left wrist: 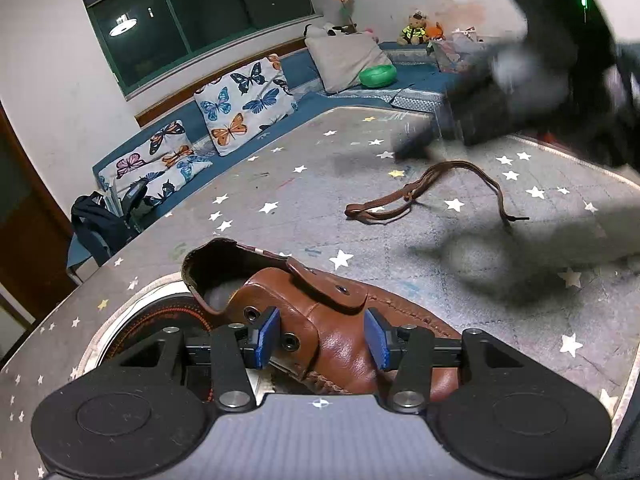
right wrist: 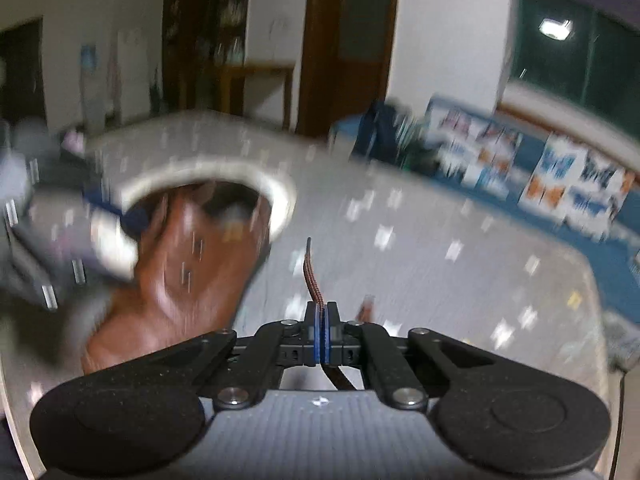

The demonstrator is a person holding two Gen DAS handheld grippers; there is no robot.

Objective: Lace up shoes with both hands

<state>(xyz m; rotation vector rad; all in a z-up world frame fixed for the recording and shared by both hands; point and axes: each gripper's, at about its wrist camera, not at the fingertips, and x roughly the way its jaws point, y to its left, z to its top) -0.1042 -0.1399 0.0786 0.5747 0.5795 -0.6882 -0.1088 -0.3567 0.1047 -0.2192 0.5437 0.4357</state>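
Observation:
A brown leather shoe point(left wrist: 340, 332) with a white sole lies on the grey star-patterned mat. My left gripper point(left wrist: 322, 338) straddles its eyelet flap, with the blue pads point(left wrist: 266, 336) against the leather on both sides. A brown shoelace point(left wrist: 424, 192) lies in a loose loop on the mat beyond the shoe. My right gripper point(right wrist: 322, 334) is shut on one end of the lace point(right wrist: 312, 276), whose tip sticks up between the pads. In the blurred right wrist view the shoe point(right wrist: 188, 264) is to the left, with the left gripper point(right wrist: 80, 236) on it. The right gripper shows blurred in the left wrist view point(left wrist: 552, 80).
The star-patterned mat point(left wrist: 280, 200) covers the surface. A blue bench with butterfly cushions point(left wrist: 244, 104), a grey pillow point(left wrist: 344, 60), a green bowl point(left wrist: 378, 76) and soft toys point(left wrist: 418, 30) runs along the far side. A dark bag point(left wrist: 96, 228) sits at the left.

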